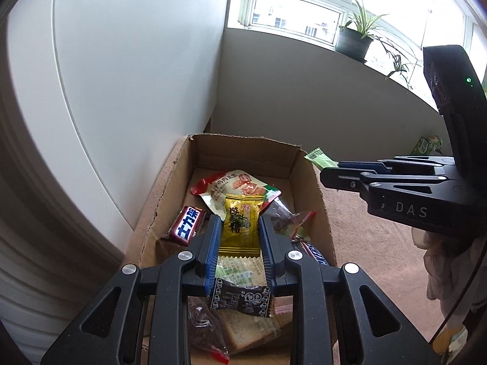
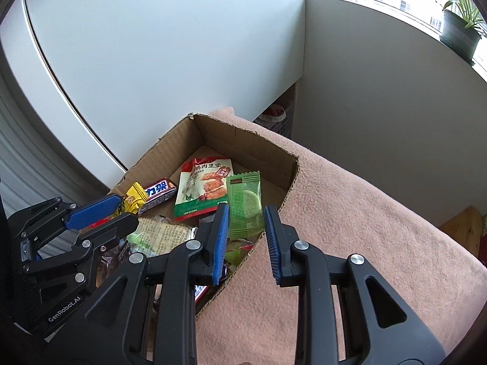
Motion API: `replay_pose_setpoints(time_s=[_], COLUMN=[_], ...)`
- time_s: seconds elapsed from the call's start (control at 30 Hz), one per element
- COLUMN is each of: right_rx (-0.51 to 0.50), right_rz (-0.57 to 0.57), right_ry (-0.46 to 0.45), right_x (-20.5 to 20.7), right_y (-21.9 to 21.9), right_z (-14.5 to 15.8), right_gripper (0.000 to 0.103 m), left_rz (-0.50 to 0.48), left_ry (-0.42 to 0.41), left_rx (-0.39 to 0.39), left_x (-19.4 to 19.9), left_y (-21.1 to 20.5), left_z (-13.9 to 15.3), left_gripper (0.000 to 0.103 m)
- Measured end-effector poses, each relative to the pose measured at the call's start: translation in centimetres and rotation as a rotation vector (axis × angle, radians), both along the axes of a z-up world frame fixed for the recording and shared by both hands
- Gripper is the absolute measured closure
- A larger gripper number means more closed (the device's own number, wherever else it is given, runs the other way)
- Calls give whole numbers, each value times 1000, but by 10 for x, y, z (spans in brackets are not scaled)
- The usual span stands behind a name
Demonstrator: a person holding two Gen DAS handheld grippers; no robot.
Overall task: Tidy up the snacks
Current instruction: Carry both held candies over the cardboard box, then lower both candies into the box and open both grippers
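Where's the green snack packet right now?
The green snack packet is clamped in the right gripper, above the cardboard box's right edge.

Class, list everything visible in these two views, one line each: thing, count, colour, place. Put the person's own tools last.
cardboard box: one, brown, on the pink cloth.
pink cloth: one, under the box.
yellow packet: one, held in the left tool above the box.
green packet: one, held in the right tool above the box edge.
red-and-white pouch: one, inside the box.
brown chocolate bar: one, inside the box, left side.
potted plant: one, green, windowsill.
left tool: black, blue pads, shut.
right tool: black, blue pads, shut.
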State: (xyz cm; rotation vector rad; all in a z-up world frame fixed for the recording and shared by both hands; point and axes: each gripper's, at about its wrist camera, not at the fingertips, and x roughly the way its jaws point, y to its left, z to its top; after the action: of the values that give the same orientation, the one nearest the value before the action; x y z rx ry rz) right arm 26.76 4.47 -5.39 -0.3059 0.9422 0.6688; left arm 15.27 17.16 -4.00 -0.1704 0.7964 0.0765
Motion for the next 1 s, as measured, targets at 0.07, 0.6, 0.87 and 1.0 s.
replay_pose_setpoints(time_s=[0.07,0.6,0.87,1.0], right_rx=[-2,-13,-13,-19], right_rz=[2,12,4,-12], right_ry=[6,4,-5,-49], right_x=[4,9,6,2], right_y=[4,8,1,-3], right_z=[-5,-9,-2,3], right_gripper=[78,65,41,20], left_rz=[1,9,13,16], left_ry=[4,31,31,20], left_rx=[8,38,48,59], left_x=[4,14,10,5], left_y=[1,-1,-1,-2], left_z=[-1,-7,-5,-3], left_gripper=[79,79,76,51])
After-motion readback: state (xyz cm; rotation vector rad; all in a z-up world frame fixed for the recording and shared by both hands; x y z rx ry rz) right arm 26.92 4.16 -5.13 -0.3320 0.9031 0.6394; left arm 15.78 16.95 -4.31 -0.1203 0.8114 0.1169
